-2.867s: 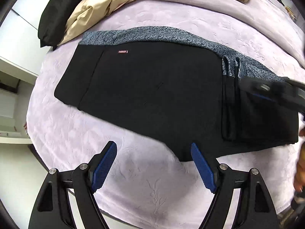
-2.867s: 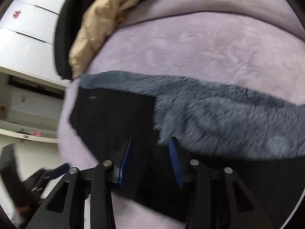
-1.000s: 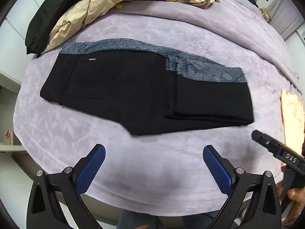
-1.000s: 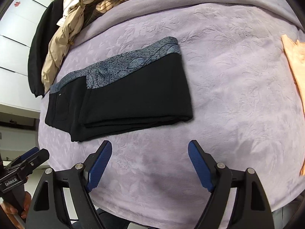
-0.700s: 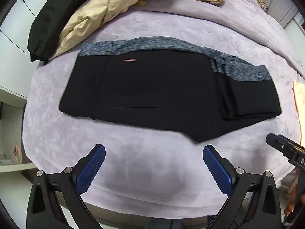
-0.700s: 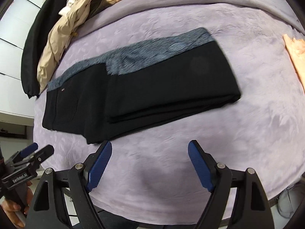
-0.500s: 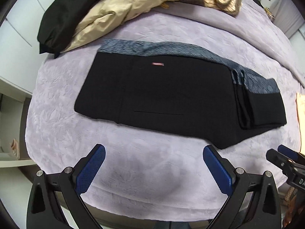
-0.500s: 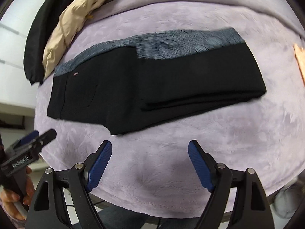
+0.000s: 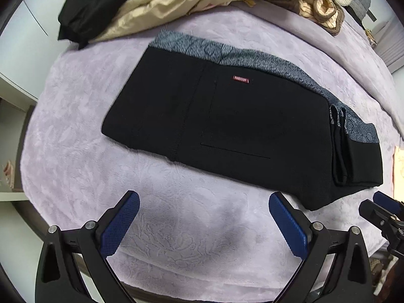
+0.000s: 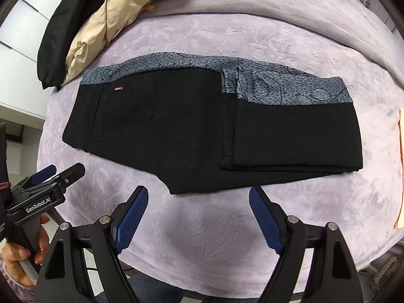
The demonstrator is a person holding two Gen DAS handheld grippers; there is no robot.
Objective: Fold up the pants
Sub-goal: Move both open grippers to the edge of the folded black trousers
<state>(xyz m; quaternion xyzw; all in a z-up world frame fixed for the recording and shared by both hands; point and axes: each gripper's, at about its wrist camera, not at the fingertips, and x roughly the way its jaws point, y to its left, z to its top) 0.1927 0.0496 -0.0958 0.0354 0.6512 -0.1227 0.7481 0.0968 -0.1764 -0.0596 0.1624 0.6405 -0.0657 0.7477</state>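
Black pants [image 9: 227, 126] [image 10: 181, 131] with a grey patterned side band lie flat on the lilac bedspread, waist end at the left, with the legs folded over into a thicker stack [image 10: 295, 136] at the right. A small red label [image 9: 241, 79] sits near the band. My left gripper [image 9: 203, 216] hovers open over bare bedspread just in front of the pants' near edge. Over the near edge toward the middle, my right gripper [image 10: 199, 209] also stands open, nothing between its blue pads. In the right wrist view the left gripper [image 10: 50, 176] shows at the lower left, held by a hand [image 10: 25, 255].
A beige jacket [image 9: 192, 2] and a black garment [image 9: 101, 5] are heaped at the back left of the bed [image 10: 277, 38], with striped clothing [image 9: 320, 7] behind. An orange cloth [image 10: 400, 166] lies at the right edge. White cabinets stand at the left.
Both grippers moved left along the bed's front edge, so the pants shifted right in each view. The waist end now fills the left wrist view. Both jaws stayed open.
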